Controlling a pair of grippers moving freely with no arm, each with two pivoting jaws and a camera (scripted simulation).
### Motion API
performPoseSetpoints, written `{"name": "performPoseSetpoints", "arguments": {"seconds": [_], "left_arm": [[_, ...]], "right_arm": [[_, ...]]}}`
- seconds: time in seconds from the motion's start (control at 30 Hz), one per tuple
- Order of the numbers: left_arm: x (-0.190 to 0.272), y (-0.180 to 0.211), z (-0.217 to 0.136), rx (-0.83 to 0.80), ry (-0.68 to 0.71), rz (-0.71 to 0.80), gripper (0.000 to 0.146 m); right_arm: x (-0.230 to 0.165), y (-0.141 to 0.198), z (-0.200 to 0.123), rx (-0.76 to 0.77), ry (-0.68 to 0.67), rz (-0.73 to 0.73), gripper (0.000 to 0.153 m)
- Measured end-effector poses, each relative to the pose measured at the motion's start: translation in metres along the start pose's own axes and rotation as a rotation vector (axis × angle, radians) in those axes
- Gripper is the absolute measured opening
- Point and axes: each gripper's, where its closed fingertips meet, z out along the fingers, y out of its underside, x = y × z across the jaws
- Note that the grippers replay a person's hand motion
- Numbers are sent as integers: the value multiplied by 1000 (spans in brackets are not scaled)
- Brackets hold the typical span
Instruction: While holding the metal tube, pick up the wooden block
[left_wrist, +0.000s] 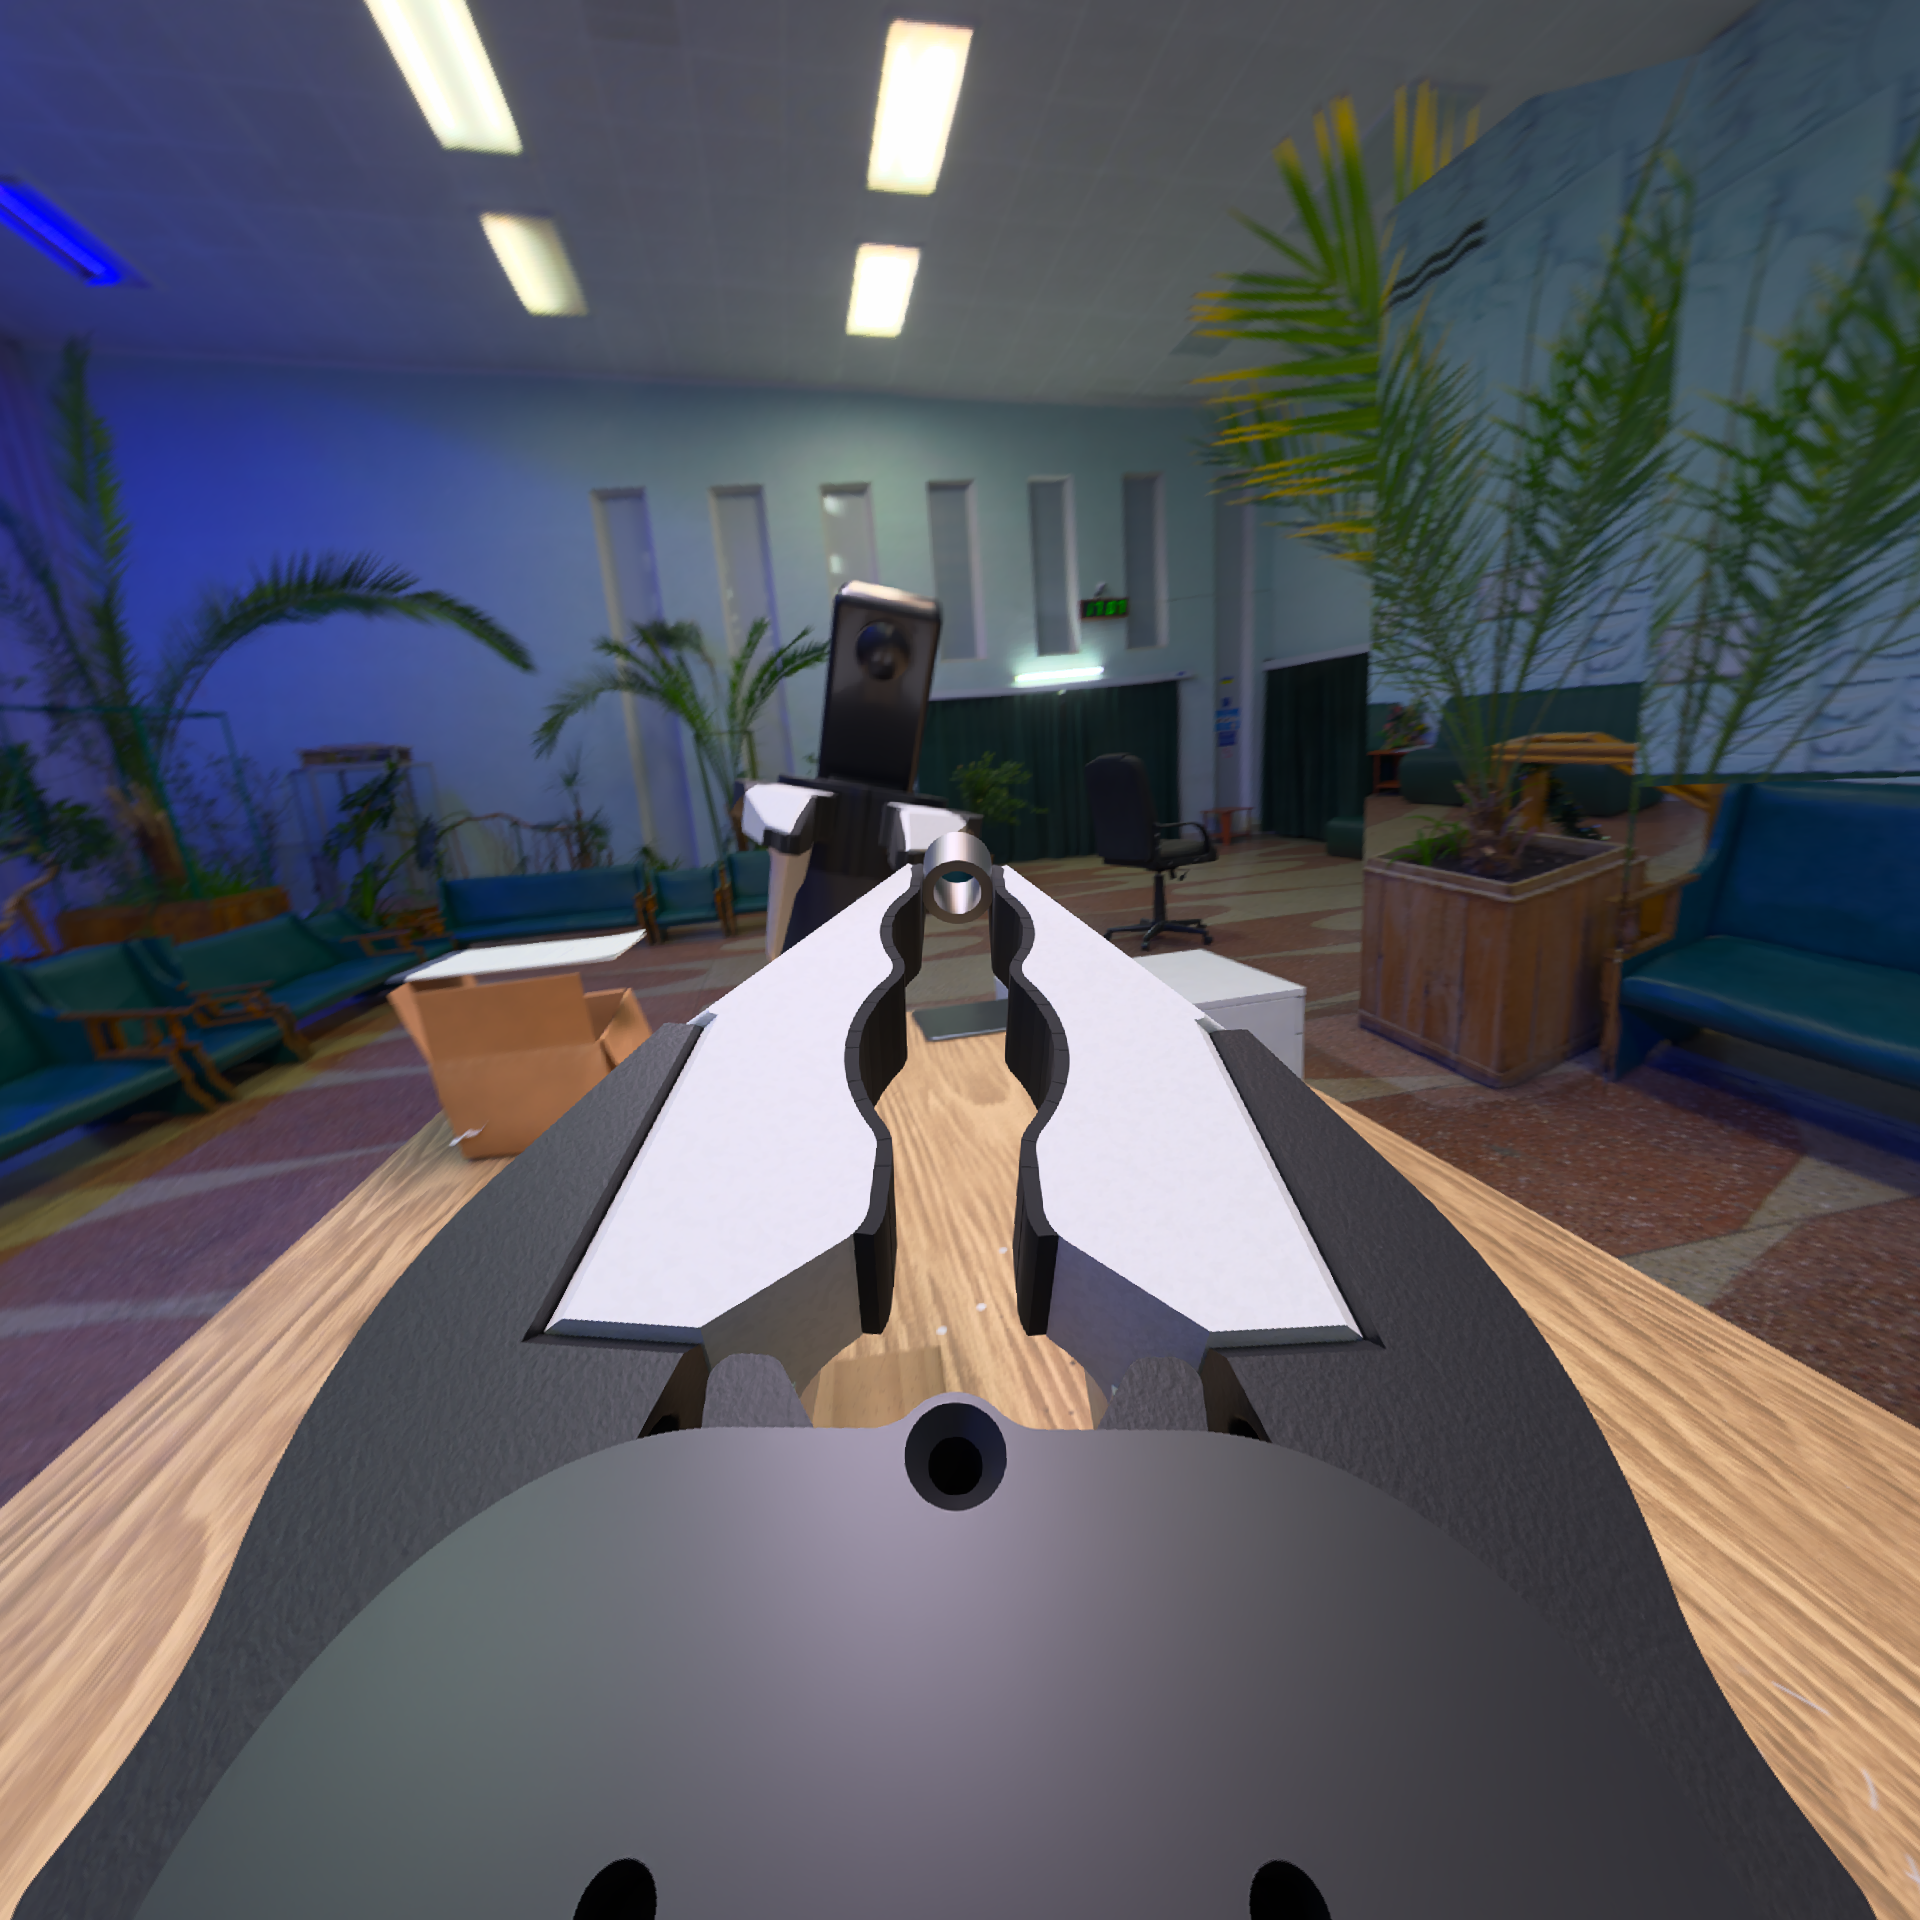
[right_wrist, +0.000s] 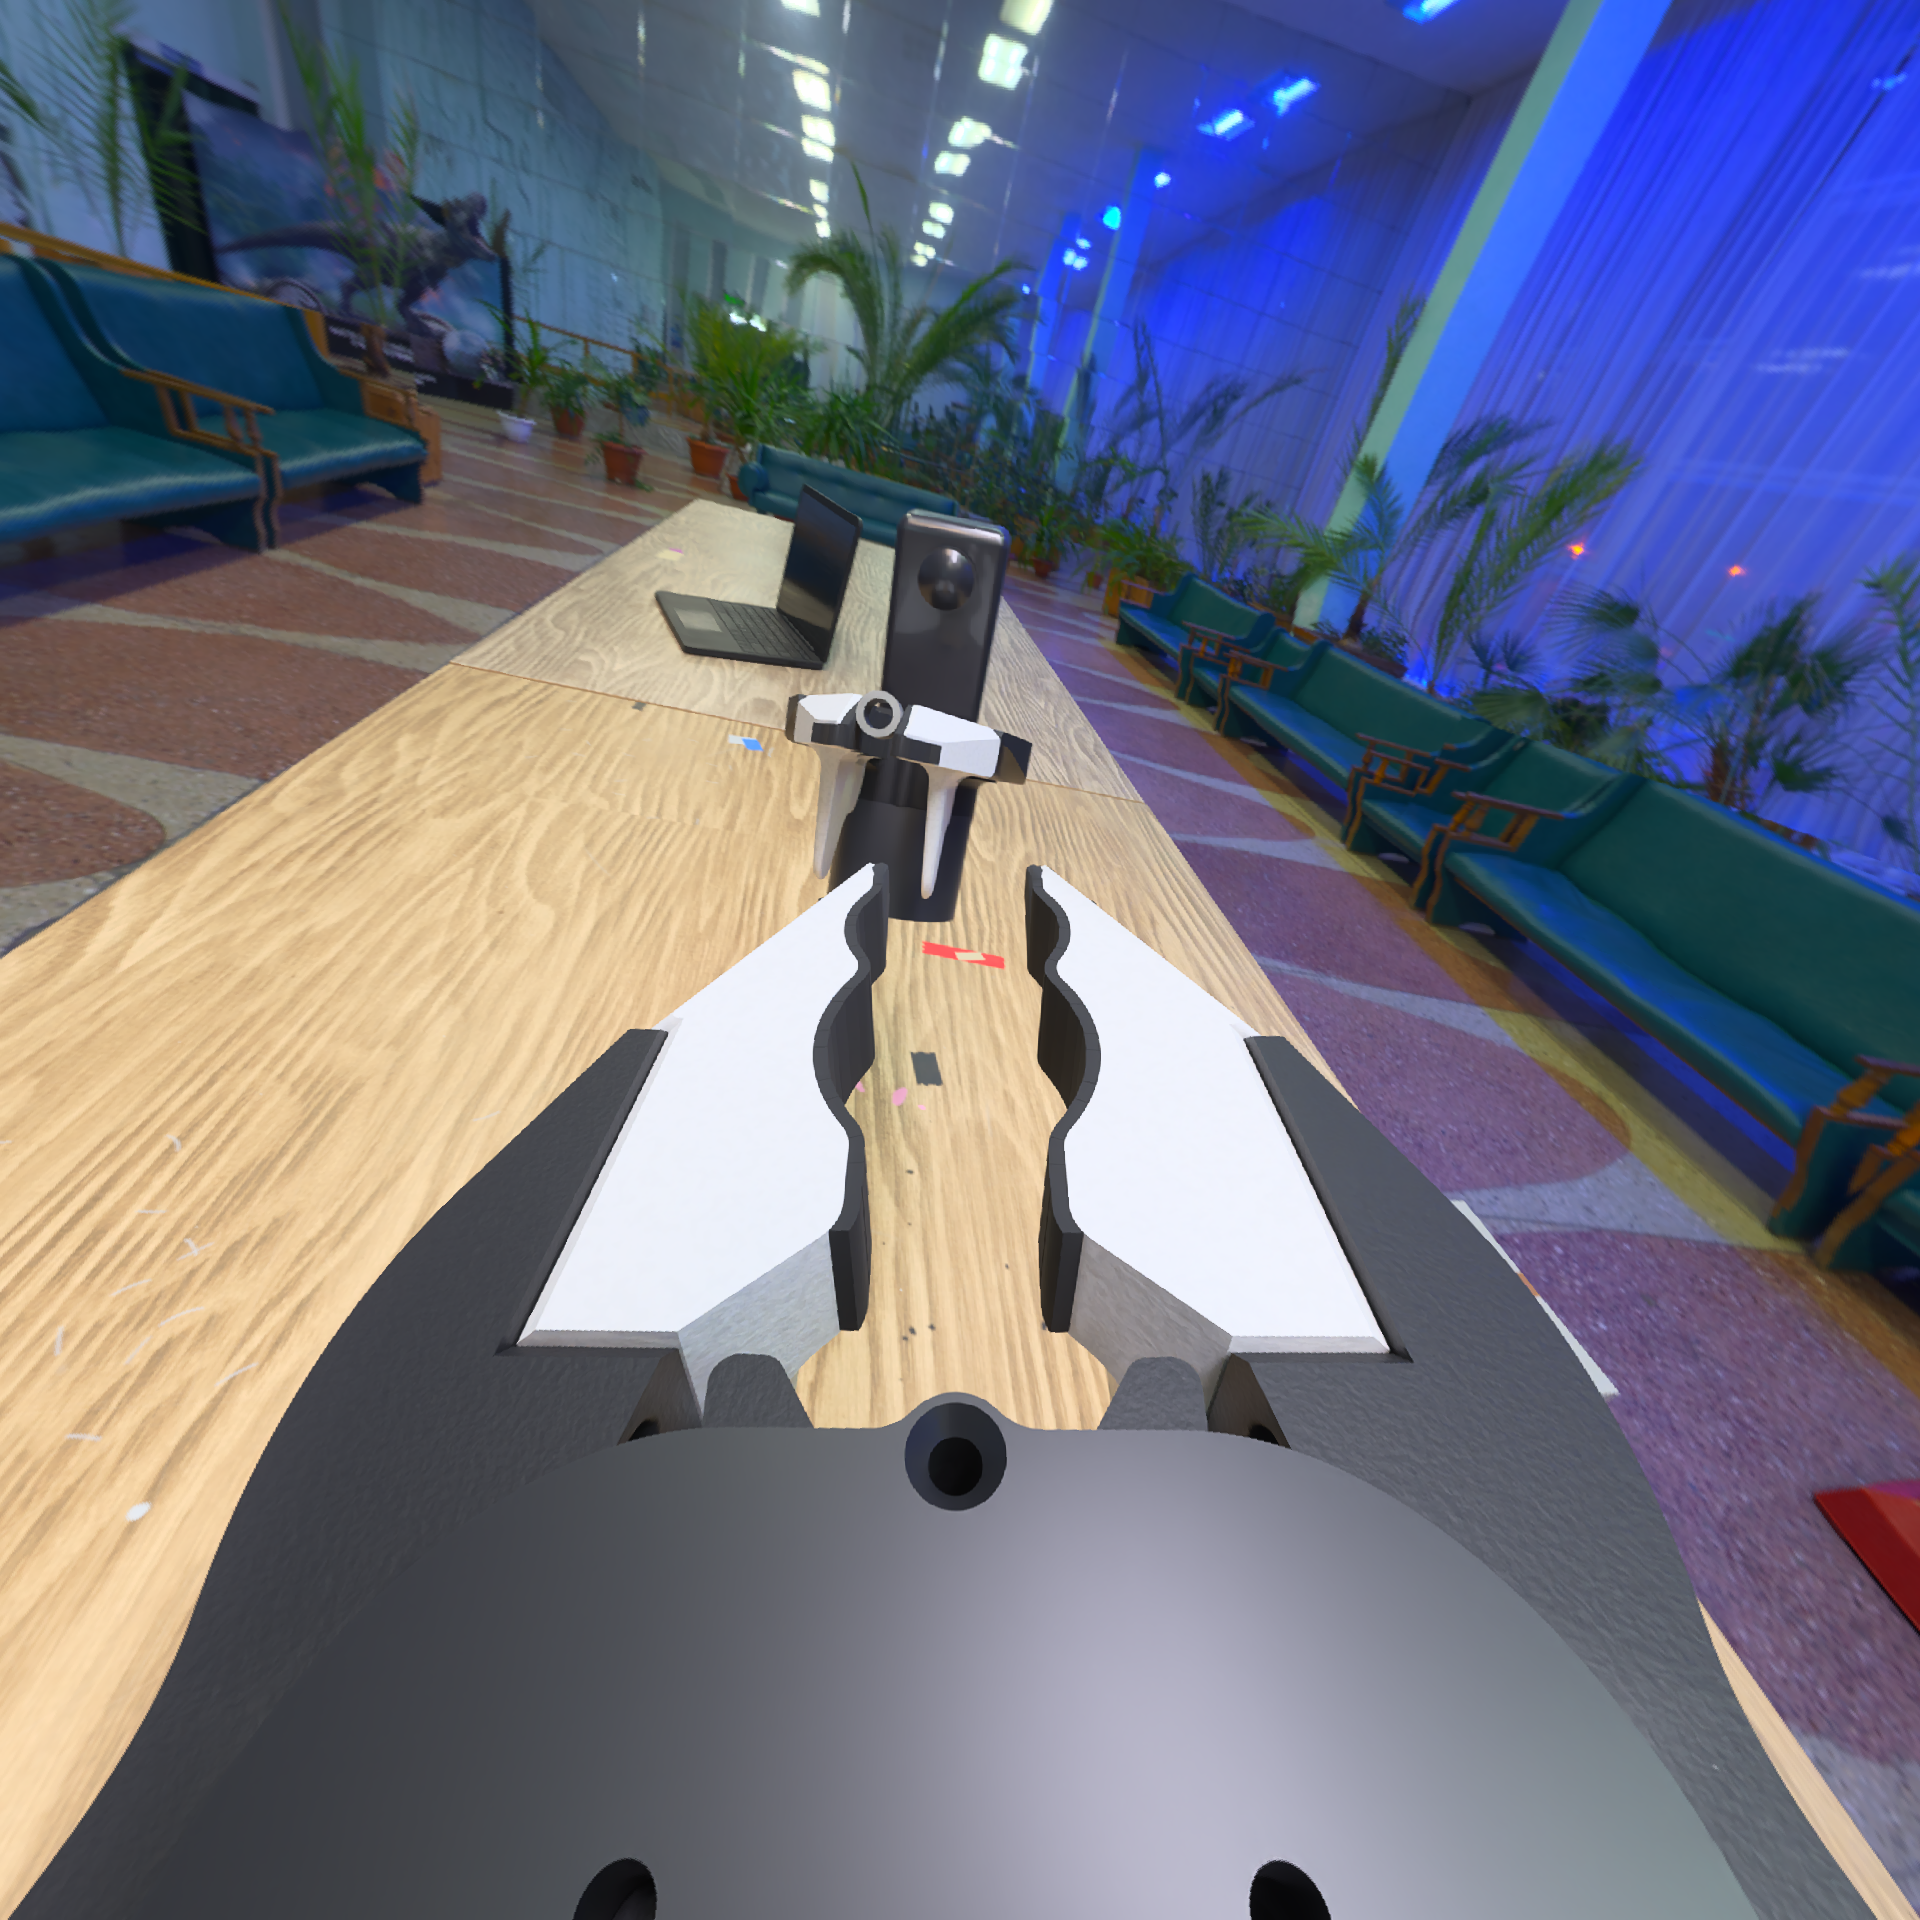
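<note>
The left hand-held gripper (left_wrist: 957, 896) is held level above the wooden table (left_wrist: 260, 1455), its two white fingers (left_wrist: 748, 1122) drawn in narrow and pinching the metal tube (left_wrist: 957, 878) right at their tips. The tube is short, silvery and hollow; its open round end faces back along the fingers, showing a bright rim around a dark bore. From the right wrist view the same tube (right_wrist: 879, 716) shows end-on between the left hand-held gripper's (right_wrist: 879, 727) white tips, lifted clear of the table (right_wrist: 312, 935) near its far end, closer to the right-hand edge. The right hand-held gripper (right_wrist: 956, 883) points along the table's length toward the left one, tilted slightly down, its fingers (right_wrist: 727, 1143) spread moderately apart with nothing between them, only bare tabletop. Beyond the seam at the table's far end stands an open dark laptop (right_wrist: 774, 608). The wooden block cannot be made out in either view.
</note>
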Motion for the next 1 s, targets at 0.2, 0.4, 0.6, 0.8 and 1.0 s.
{"name": "performPoseSetpoints", "arguments": {"seconds": [0.2, 0.4, 0.6, 0.8, 1.0], "left_arm": [[-9, 5, -6, -58, -85, 27, 11], [-5, 2, -10, -103, -99, 72, 11], [-5, 2, -11, -130, -118, 98, 11], [0, 2, -7, -152, -111, 128, 11], [2, -1, -9, -145, -109, 138, 11]], "right_arm": [[8, 6, -8, -167, 29, 3, 40], [-2, 56, -29, -490, 40, 9, 73], [-28, 149, -63, -784, 37, 118, 111], [-38, 229, -82, -1037, -21, 142, 111], [-38, 269, -87, -1188, -58, 162, 102]]}}
